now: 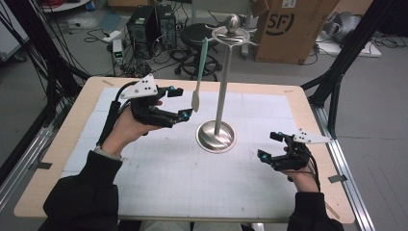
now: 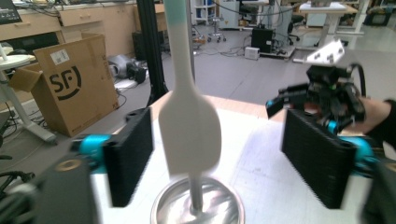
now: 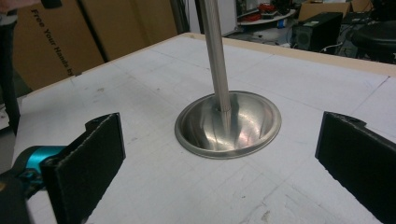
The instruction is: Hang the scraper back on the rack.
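Hanging from the top of a tall metal stand (image 1: pixel 222 91), a pale spatula (image 1: pixel 198 77) dangles with its flat blade down, just above the stand's round dish base (image 1: pixel 216 136). I hold a gripper in each hand at a table covered with a white grid mat (image 1: pixel 168 168).

My left gripper (image 1: pixel 175 105) is raised beside the spatula's blade. Its jaws are spread wide and grip nothing. In the left gripper view the blade (image 2: pixel 189 128) sits between the two black pads, nearer the left one, touching neither as far as I can tell.

My right gripper (image 1: pixel 273 147) rests low near the table's right side, apart from the base. Its jaws are also wide open and empty, pointing toward the stand's pole (image 3: pixel 215 56).

The spatula looks light, with a thin straight handle tinted pale green toward the top. I judge the blade to be soft and bendy, probably silicone, so a squeeze there could flex it and let it swing. It hangs freely and may sway at a touch. The narrow neck just above the blade, or the handle itself, seems the firmer place to close on. The stand looks heavy at the base but tall, so a sideways pull could tip it.
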The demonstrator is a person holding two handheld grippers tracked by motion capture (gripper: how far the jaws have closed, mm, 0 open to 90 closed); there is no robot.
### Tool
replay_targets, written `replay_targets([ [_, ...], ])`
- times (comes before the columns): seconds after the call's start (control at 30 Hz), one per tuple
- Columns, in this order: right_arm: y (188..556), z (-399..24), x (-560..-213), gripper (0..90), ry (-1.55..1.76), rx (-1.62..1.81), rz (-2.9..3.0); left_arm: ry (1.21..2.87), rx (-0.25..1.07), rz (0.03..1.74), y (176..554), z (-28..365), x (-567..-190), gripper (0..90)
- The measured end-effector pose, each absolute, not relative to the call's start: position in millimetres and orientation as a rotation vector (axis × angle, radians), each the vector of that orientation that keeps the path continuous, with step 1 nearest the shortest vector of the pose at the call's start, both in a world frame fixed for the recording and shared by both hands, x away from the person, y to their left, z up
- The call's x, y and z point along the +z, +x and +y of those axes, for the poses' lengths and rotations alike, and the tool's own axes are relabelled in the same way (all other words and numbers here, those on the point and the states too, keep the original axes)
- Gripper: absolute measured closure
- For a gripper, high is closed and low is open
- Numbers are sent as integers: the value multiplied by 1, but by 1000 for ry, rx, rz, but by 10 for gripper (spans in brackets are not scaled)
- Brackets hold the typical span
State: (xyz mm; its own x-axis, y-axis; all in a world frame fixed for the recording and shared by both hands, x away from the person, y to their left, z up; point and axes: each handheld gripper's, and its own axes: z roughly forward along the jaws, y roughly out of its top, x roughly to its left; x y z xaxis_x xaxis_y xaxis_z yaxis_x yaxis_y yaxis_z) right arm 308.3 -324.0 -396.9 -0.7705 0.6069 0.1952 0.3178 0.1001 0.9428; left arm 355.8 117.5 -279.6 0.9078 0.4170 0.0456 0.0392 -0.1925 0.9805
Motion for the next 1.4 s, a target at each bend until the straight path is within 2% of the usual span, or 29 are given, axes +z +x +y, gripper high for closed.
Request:
replay_targets([
  [0.07,309,-324,-397,4,925,1729,2130,1740,348,341,355,120,-288,132],
  [0.23,309,-323,-396,4,921,1724,2133,1722,326,359,354,131,-307,66],
  [1.0,306,-321,-393,3,893,1731,2100,1673,365,570,339,211,-391,49],
  [1.27,308,-319,-395,3,890,1715,2104,1690,425,635,334,227,-404,49],
  [1.4,308,-318,-396,3,897,1700,2094,1678,435,616,329,230,-406,49],
])
